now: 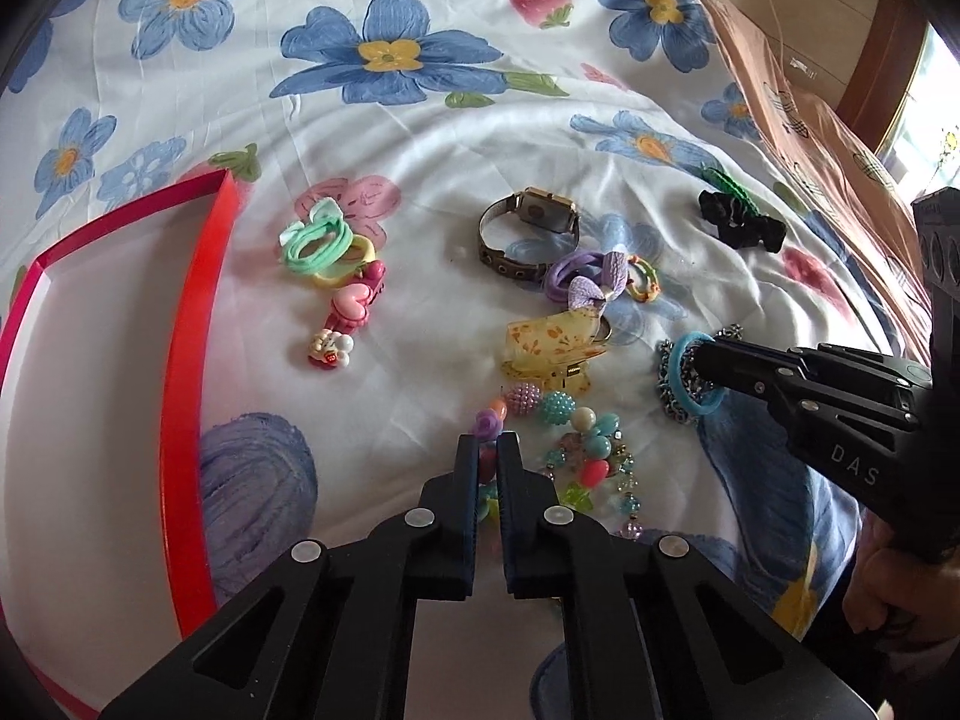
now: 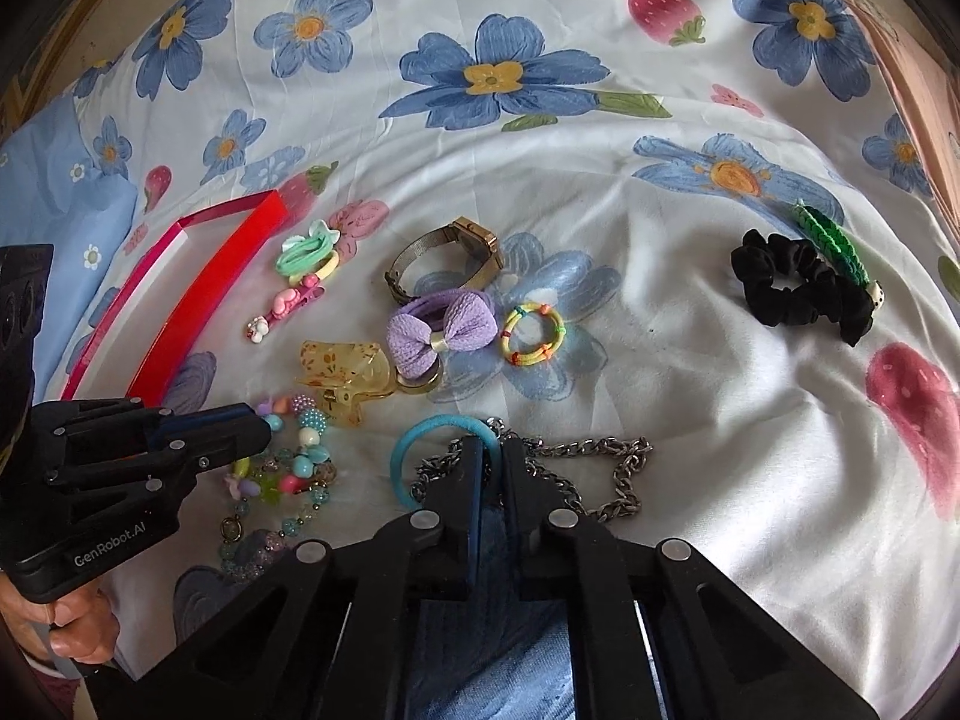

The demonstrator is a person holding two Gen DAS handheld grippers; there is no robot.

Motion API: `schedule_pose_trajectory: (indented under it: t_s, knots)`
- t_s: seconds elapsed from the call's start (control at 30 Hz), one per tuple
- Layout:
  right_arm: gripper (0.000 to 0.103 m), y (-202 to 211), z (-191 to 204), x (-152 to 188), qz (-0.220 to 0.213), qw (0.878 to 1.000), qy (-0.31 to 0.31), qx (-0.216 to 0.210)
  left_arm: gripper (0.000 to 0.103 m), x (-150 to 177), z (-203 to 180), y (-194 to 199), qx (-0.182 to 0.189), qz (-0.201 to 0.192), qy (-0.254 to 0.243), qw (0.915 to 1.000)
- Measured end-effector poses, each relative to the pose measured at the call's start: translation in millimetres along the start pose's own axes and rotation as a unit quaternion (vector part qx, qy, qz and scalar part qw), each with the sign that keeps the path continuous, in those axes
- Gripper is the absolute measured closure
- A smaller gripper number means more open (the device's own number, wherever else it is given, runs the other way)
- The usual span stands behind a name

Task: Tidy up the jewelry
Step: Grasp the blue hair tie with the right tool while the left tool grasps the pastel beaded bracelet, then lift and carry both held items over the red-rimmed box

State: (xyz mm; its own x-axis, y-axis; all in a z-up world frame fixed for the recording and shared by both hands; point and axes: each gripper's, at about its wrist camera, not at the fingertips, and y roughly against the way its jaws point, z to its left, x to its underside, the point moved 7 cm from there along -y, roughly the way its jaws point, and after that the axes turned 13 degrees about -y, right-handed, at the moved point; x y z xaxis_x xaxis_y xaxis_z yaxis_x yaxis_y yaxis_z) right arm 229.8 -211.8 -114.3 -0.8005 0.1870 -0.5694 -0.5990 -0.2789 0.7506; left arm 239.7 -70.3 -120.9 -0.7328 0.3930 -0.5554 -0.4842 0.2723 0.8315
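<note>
Jewelry lies scattered on a floral bedsheet. My left gripper (image 1: 489,450) is shut on the colourful bead necklace (image 1: 576,444), at its purple end bead; it also shows in the right wrist view (image 2: 264,420). My right gripper (image 2: 493,450) is shut on the blue hair tie (image 2: 414,444), which lies over the silver chain (image 2: 612,474); in the left wrist view the right gripper (image 1: 699,363) shows with the blue tie (image 1: 690,384). A red-rimmed white tray (image 1: 186,324) sits at the left.
Between tray and grippers lie a green and yellow hair tie bundle (image 1: 318,246), a pink heart clip (image 1: 354,306), a watch (image 1: 534,222), a purple bow tie (image 2: 441,324), a yellow claw clip (image 1: 552,348), a small multicolour ring tie (image 2: 533,334) and a black scrunchie (image 2: 798,288).
</note>
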Motion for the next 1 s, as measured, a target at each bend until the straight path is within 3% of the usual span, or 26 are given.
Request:
schedule_pose_trajectory:
  t_s: [0.23,0.57,0.77,0.83,0.9,1.0]
  knots:
    - [0.098,22,1,-9,-0.025,0.999,-0.018,-0.016,0.099,6,13,25,0.010,-0.029,0.032,0.9990]
    - [0.098,29,44,-12,-0.027,0.998,0.007,-0.049,0.103,19,37,82,0.003,-0.076,0.064,0.9951]
    - [0.098,27,69,-11,-0.027,0.997,0.027,-0.061,0.102,28,41,88,0.018,-0.073,0.070,0.9947]
    - [0.098,26,71,-10,-0.027,0.997,0.029,-0.060,0.092,31,38,78,0.008,-0.054,0.063,0.9966]
    - [0.098,26,70,-8,-0.025,0.997,0.026,-0.062,0.065,28,37,66,0.001,-0.039,0.058,0.9976]
    - [0.098,25,64,-7,-0.022,0.998,0.019,-0.062,0.063,21,32,45,-0.009,-0.013,0.045,0.9989]
